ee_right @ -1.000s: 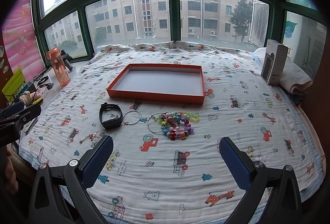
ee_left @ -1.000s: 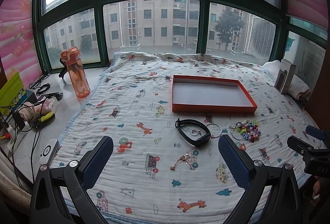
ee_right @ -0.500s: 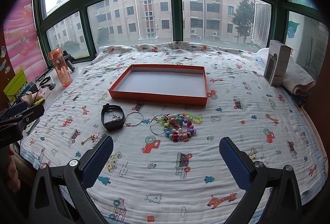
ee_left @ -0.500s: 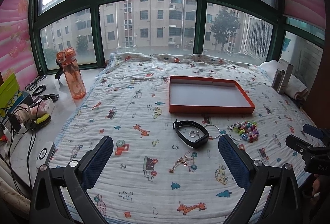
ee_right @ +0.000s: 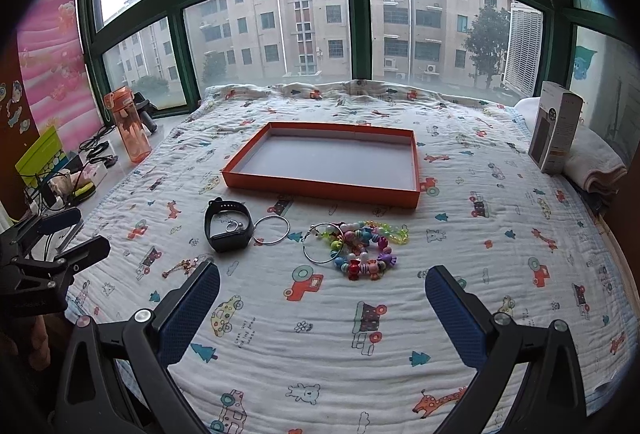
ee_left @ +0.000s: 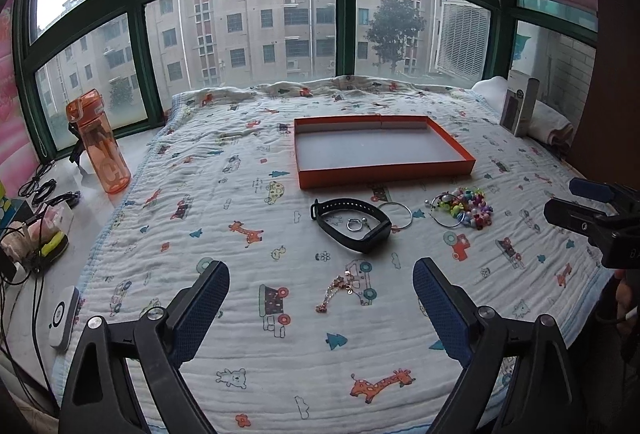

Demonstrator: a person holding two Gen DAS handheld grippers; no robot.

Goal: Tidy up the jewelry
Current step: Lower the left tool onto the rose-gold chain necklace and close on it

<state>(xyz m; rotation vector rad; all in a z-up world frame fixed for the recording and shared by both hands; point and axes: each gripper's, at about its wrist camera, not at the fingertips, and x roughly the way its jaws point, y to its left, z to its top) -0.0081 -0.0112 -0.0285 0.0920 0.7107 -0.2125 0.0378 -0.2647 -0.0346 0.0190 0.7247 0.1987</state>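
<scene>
An empty orange tray (ee_left: pixel 384 176) (ee_right: pixel 320 190) lies on the bed's patterned quilt. In front of it lie a black wristband (ee_left: pixel 352 224) (ee_right: pixel 228 228) with a small ring (ee_left: pixel 354 224) inside it, a silver hoop (ee_left: pixel 396 214) (ee_right: pixel 272 230), a pile of colourful beads (ee_left: pixel 470 210) (ee_right: pixel 364 246) with a second hoop, and a small gold chain (ee_left: pixel 336 290) (ee_right: pixel 180 268). My left gripper (ee_left: pixel 320 302) is open and empty, just short of the chain. My right gripper (ee_right: pixel 322 304) is open and empty, just short of the beads.
An orange water bottle (ee_left: pixel 98 146) (ee_right: pixel 130 128) stands on the sill at the left with cables and small devices (ee_left: pixel 40 218). A tall box (ee_right: pixel 554 130) and a folded towel (ee_right: pixel 596 162) sit at the right. The window is behind the bed.
Both grippers have moved slightly forward and lower towards the jewelry, which now looks a little nearer. Both stay open. No item has moved.
</scene>
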